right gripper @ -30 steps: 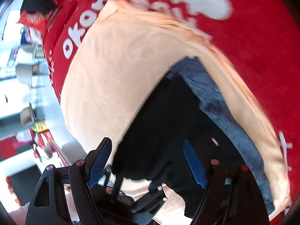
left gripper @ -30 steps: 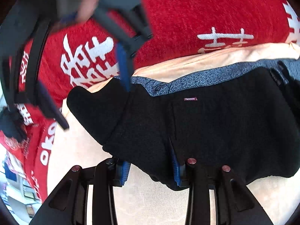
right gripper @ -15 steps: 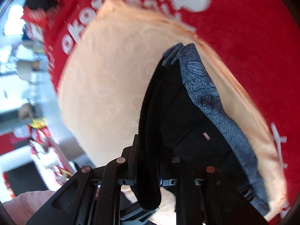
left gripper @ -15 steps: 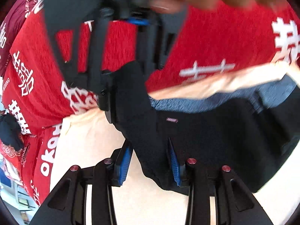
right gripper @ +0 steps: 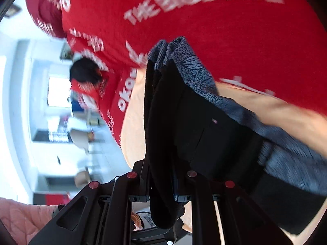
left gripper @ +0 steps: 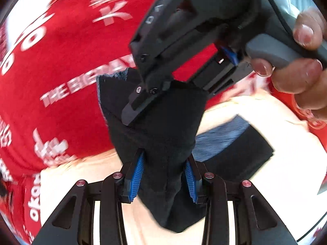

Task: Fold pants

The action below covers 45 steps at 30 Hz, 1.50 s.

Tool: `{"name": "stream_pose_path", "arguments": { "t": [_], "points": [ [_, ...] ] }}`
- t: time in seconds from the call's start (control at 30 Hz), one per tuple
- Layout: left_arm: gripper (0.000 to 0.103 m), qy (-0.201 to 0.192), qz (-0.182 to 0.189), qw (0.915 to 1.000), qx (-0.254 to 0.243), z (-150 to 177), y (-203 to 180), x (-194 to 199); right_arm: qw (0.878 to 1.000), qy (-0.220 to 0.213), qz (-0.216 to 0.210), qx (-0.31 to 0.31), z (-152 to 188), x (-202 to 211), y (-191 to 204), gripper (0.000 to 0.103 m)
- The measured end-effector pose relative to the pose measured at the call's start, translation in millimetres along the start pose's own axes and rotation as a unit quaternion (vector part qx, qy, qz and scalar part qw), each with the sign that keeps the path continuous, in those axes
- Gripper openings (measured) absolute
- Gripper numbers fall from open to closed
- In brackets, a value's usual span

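Observation:
The black pants (left gripper: 163, 122) with a grey-blue waistband (left gripper: 220, 136) are partly raised off the peach table top (left gripper: 255, 110). At the bottom of the left wrist view, my left gripper (left gripper: 164, 163) is shut on a bunched fold of the black cloth between its blue pads (left gripper: 137, 175). Above it a hand (left gripper: 302, 77) holds my right gripper (left gripper: 132, 110), which pinches the pants' upper edge. In the right wrist view, my right gripper (right gripper: 163, 196) is shut on the black pants (right gripper: 184, 132). The cloth hides its pads, and the waistband (right gripper: 184, 71) stands up beyond it.
A red cloth with white lettering (left gripper: 61, 61) lies beyond the peach surface (right gripper: 134, 122) and fills the far side (right gripper: 224, 30). A bright room with chairs (right gripper: 79, 136) shows at the left. A pink quilted sleeve (right gripper: 20, 220) is at the bottom left corner.
My right gripper, open a second ago, has shut on the pants' edge. Both grippers have risen with the cloth, and that end of the pants now hangs between them off the table.

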<state>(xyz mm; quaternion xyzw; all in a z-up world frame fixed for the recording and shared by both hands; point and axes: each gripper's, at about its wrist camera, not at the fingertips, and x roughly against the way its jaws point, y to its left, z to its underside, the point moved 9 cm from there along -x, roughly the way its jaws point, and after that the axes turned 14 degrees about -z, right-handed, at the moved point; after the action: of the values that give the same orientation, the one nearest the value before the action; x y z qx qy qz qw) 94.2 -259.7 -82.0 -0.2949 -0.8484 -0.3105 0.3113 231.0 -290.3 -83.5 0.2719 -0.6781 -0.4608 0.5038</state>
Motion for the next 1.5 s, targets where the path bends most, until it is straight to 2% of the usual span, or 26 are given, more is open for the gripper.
{"name": "stream_pose_path", "arguments": {
  "t": [0.13,0.23,0.33,0.47,0.53,0.6,0.63,0.8,0.93,1.1,1.2,1.27,1.37,1.43,1.47,1.5],
  "points": [
    [0.039,-0.011,0.026,0.9976,-0.063,-6.5,-76.0,5.8,0.997,-0.063,-0.022,-0.030,37.1,72.1,-39.7,0.017],
    [0.039,0.002,0.044,0.9939,-0.102,0.7,-127.0,-3.8,0.994,-0.090,-0.024,-0.053,65.3,111.3,-76.6,0.017],
    [0.039,0.019,0.053,0.9896,-0.133,11.8,-172.1,-17.1,0.990,-0.111,-0.022,-0.086,90.2,132.6,-124.6,0.017],
    [0.039,0.054,0.052,0.9834,-0.165,31.3,-207.4,-39.5,0.984,-0.126,-0.014,-0.126,108.0,133.3,-181.1,0.017],
    [0.046,0.065,0.047,0.9806,-0.179,38.9,-213.6,-46.6,0.981,-0.129,-0.009,-0.146,116.6,133.6,-209.2,0.017],
    [0.068,0.073,0.054,0.9804,-0.175,43.4,-211.5,-47.9,0.979,-0.132,-0.007,-0.154,120.5,128.9,-227.3,0.017],
    [0.072,0.075,0.054,0.9814,-0.168,44.3,-208.2,-47.9,0.979,-0.134,-0.005,-0.155,121.2,126.4,-231.3,0.017],
    [0.072,0.102,0.069,0.9839,-0.129,44.0,-180.8,-42.4,0.978,-0.142,0.028,-0.151,125.5,125.1,-235.1,0.023],
    [0.072,0.141,0.068,0.9855,-0.065,43.5,-140.8,-42.1,0.978,-0.124,0.114,-0.120,127.5,128.9,-223.1,0.026],
    [0.072,0.197,0.050,0.9791,0.010,55.3,-88.2,-58.0,0.962,-0.098,0.246,-0.067,140.7,118.9,-215.8,0.032],
    [0.072,0.229,0.038,0.9715,0.048,65.9,-61.0,-71.1,0.955,-0.098,0.270,-0.072,152.4,127.5,-225.8,0.034],
    [0.072,0.244,0.026,0.9679,0.053,73.5,-48.1,-76.9,0.951,-0.106,0.276,-0.089,152.5,129.8,-226.1,0.043],
    [0.072,0.260,0.024,0.9636,0.057,81.6,-42.2,-79.7,0.945,-0.112,0.291,-0.103,157.8,136.9,-232.6,0.046],
    [0.083,0.264,0.027,0.9621,0.062,86.4,-40.1,-80.8,0.942,-0.110,0.298,-0.106,160.3,135.7,-229.4,0.046],
    [0.099,0.264,0.028,0.9618,0.064,87.1,-38.9,-82.7,0.941,-0.109,0.302,-0.108,162.3,136.4,-228.0,0.046],
    [0.102,0.265,0.028,0.9614,0.068,88.1,-38.2,-81.7,0.940,-0.107,0.306,-0.109,166.0,136.5,-227.7,0.046]
  ]
}}
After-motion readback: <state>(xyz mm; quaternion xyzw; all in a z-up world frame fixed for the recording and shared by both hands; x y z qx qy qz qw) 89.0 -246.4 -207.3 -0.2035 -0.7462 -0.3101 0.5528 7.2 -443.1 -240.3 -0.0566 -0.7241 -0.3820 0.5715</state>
